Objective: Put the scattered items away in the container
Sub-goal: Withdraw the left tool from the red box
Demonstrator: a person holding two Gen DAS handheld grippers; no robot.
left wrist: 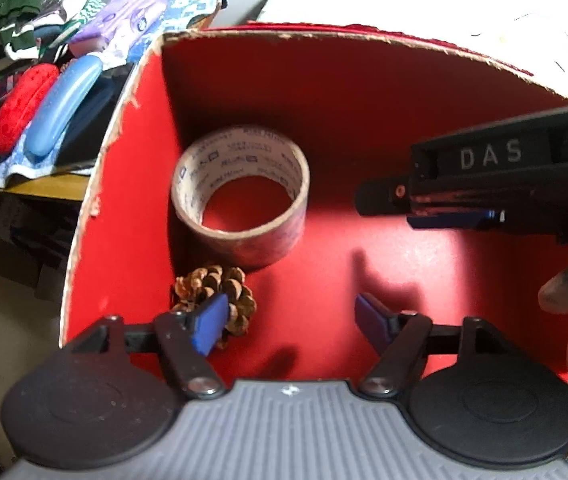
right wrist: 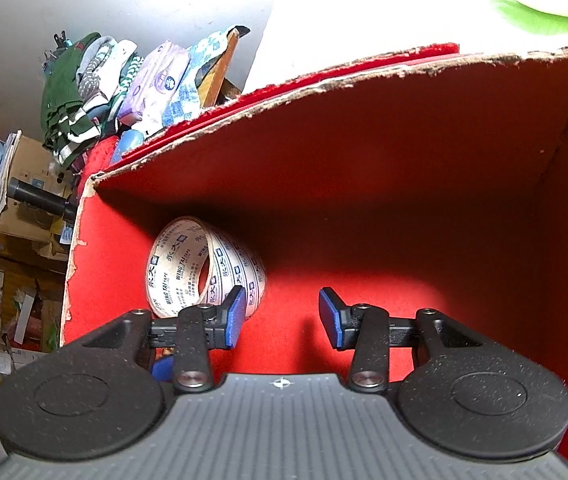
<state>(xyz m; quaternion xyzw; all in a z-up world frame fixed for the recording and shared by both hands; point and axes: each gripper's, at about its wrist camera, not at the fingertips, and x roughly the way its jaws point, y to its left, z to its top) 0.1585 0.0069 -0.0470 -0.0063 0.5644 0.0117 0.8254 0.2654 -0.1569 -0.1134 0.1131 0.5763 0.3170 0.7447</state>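
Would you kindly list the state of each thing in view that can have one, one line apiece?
Red cardboard box: open at the top, rim ragged.
Roll of printed packing tape: inside the box, lying flat on its floor.
Brown pine cone: inside the box, on its floor near the tape.
Left hand-held gripper: open, nothing between its pads.
Right hand-held gripper: open, empty, over the box floor.
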